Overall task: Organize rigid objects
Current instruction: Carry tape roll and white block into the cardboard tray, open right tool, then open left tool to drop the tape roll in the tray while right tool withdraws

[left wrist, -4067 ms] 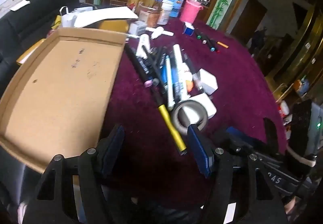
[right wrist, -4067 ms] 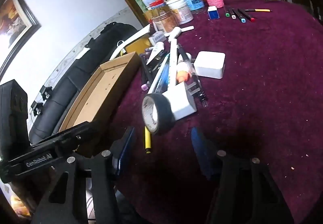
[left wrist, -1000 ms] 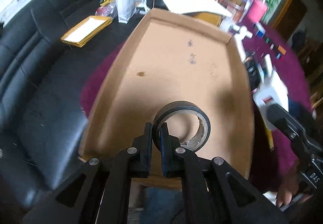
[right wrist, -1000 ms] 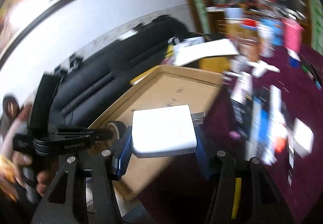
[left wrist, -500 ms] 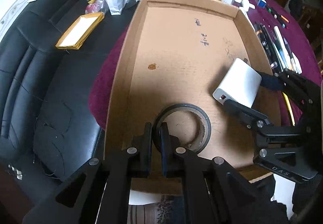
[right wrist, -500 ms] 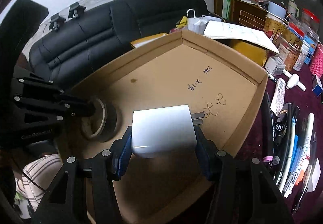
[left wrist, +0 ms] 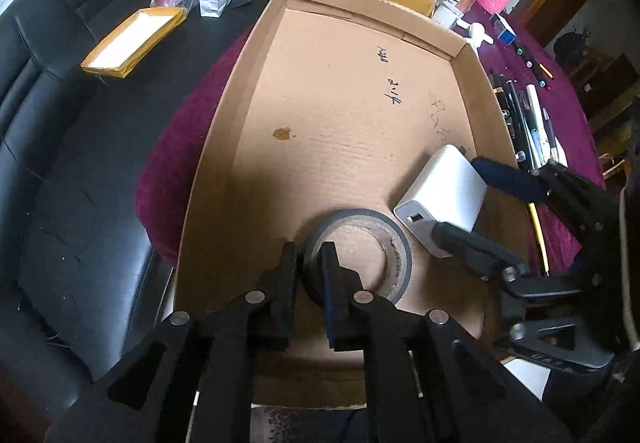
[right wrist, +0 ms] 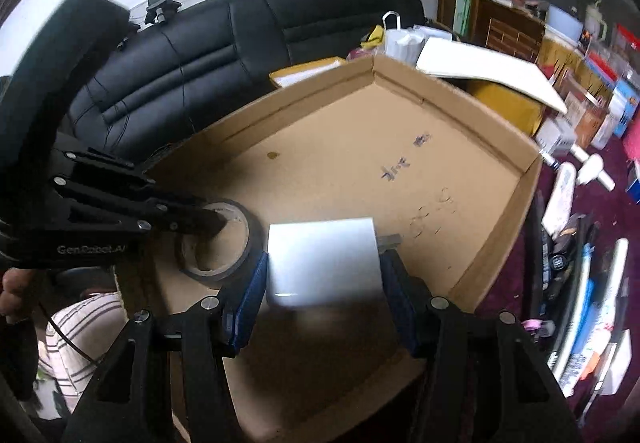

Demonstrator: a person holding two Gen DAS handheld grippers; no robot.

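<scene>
- Compared with half a second ago, both claws have come lower into the cardboard tray [left wrist: 224, 147], and the white charger [left wrist: 444, 195] now sits closer to the tape roll [left wrist: 360, 247]
- Four seconds back, the roll and the charger lay among the pens [left wrist: 532, 119] on the purple tabletop [left wrist: 560, 91], at the right of the frame; now both are over the tray floor
- Left claw [left wrist: 308, 267]: its fingers are nearly together, clamped on the wall of the tape roll, one finger inside the ring and one outside. The roll seems to rest flat on the tray floor, low in the middle of the left view
- Right claw [right wrist: 320, 283]: its two blue pads grip the white charger on its two sides. The charger is in the lower middle of the right view, with its metal prongs pointing away; I cannot tell if it touches the floor already
- My judgement: the step is putting down both things, and most of the pens are not yet moved
- Risk: the charger is just beside the roll, so a release from some height may let it tip onto the ring
- Risk: the inner finger of the left claw may catch the roll and drag it when it is lifted out
</scene>
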